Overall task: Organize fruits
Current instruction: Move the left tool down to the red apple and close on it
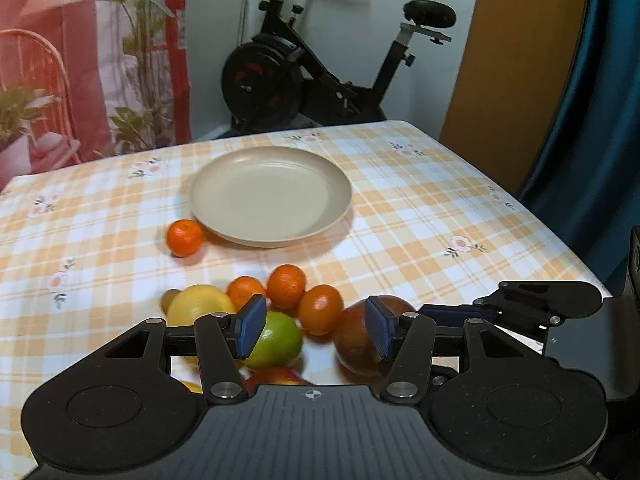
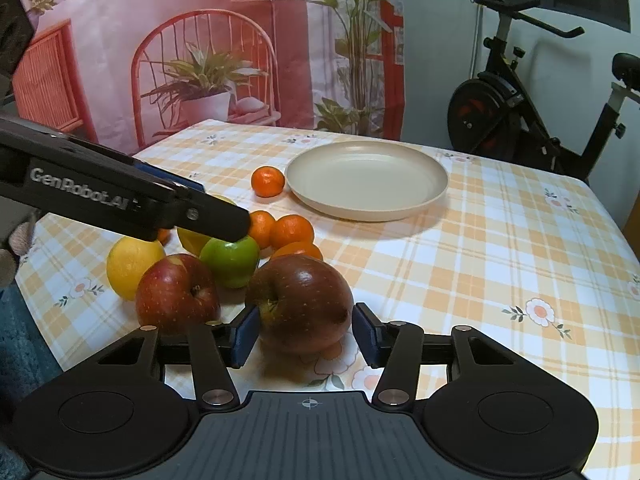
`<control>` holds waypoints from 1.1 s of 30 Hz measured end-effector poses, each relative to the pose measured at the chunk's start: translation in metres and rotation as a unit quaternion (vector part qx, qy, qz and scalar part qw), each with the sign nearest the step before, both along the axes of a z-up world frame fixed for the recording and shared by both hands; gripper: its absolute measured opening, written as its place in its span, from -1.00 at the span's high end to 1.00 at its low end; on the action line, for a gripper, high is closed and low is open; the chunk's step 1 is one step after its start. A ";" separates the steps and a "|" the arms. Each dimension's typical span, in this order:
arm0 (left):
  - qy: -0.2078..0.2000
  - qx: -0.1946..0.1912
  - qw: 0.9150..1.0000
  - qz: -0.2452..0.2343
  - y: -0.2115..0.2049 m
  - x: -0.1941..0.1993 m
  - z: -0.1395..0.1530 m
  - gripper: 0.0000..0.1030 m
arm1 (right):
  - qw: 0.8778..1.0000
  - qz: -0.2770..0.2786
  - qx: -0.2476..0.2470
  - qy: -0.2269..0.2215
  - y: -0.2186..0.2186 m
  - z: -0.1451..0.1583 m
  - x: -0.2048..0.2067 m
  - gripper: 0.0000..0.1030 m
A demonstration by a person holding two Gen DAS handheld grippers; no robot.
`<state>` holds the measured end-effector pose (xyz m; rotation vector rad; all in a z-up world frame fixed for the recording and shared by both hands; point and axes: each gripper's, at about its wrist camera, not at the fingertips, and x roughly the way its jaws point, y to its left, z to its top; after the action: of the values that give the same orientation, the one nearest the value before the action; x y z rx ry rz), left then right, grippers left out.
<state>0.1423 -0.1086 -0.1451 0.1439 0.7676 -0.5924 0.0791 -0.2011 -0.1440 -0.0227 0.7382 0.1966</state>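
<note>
An empty beige plate (image 1: 271, 195) (image 2: 366, 178) sits on the checked tablecloth. One mandarin (image 1: 184, 237) (image 2: 267, 181) lies beside it. Nearer is a cluster: three mandarins (image 1: 286, 286), a lemon (image 1: 200, 304), a green apple (image 1: 278, 338) (image 2: 231, 258) and two red apples. My left gripper (image 1: 316, 330) is open above the cluster, over the green apple and a mandarin (image 1: 320, 309). My right gripper (image 2: 306, 334) is open with its blue pads either side of the dark red apple (image 2: 302, 300), which rests on the table. A second red apple (image 2: 176, 290) lies left of it.
The left gripper's black body (image 2: 120, 196) crosses the right wrist view above the fruit. A yellow lemon (image 2: 132, 266) lies at the table's left edge. An exercise bike (image 1: 320, 64) and a pink printed backdrop (image 2: 200, 40) stand behind the table.
</note>
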 end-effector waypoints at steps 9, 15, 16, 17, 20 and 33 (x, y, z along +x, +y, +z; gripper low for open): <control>0.022 0.008 0.999 -0.029 -0.015 0.008 -0.009 -0.01 | 1.000 -0.007 0.001 -0.007 0.000 0.002 0.000 0.09; 0.028 0.008 0.999 -0.031 -0.019 0.014 -0.012 0.01 | 1.000 -0.013 0.001 -0.013 -0.001 0.003 0.000 0.09; 0.029 0.007 0.999 -0.031 -0.020 0.015 -0.013 0.01 | 1.000 -0.013 0.003 -0.012 -0.002 0.003 0.000 0.09; 0.030 0.006 0.999 -0.031 -0.021 0.017 -0.013 0.01 | 1.000 -0.012 0.003 -0.012 -0.001 0.003 0.000 0.08; 0.032 0.005 0.999 -0.031 -0.025 0.020 -0.013 0.01 | 1.000 -0.006 0.000 -0.008 0.002 0.001 0.000 0.03; 0.073 -0.029 0.997 -0.012 -0.028 0.043 -0.019 0.02 | 1.000 -0.011 0.019 -0.015 -0.008 -0.013 0.010 -0.09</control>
<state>0.1853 -0.1366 -0.1637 0.0576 0.8906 -0.6527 0.0894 -0.2093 -0.1569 0.0181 0.7041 0.1885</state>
